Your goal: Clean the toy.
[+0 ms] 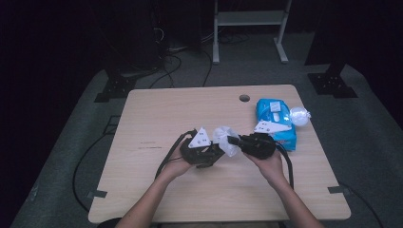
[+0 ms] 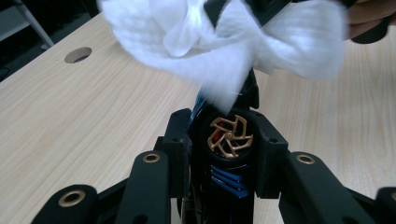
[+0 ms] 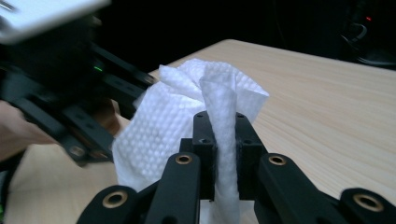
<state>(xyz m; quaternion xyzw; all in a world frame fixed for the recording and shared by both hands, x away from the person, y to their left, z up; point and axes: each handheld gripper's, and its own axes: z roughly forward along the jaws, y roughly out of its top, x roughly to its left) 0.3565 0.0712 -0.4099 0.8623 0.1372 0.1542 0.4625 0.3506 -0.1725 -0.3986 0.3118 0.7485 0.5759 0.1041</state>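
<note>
Right tongs (image 3: 219, 135) pinching white wipe (image 3: 177, 121), left tongs (image 2: 229, 135) clamping toy car (image 2: 229, 140)

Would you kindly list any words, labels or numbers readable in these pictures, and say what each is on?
None can be read.
Blue wipes pack: its white label is too small and blurred.
Wipe, toy car, table: no print shows.

A white wipe (image 1: 226, 139) was held between left gripper (image 1: 215, 150) and right gripper (image 1: 233, 140) above the table (image 1: 157, 118); a blue wipe pack (image 1: 275, 121) was seen just beyond the right gripper
</note>
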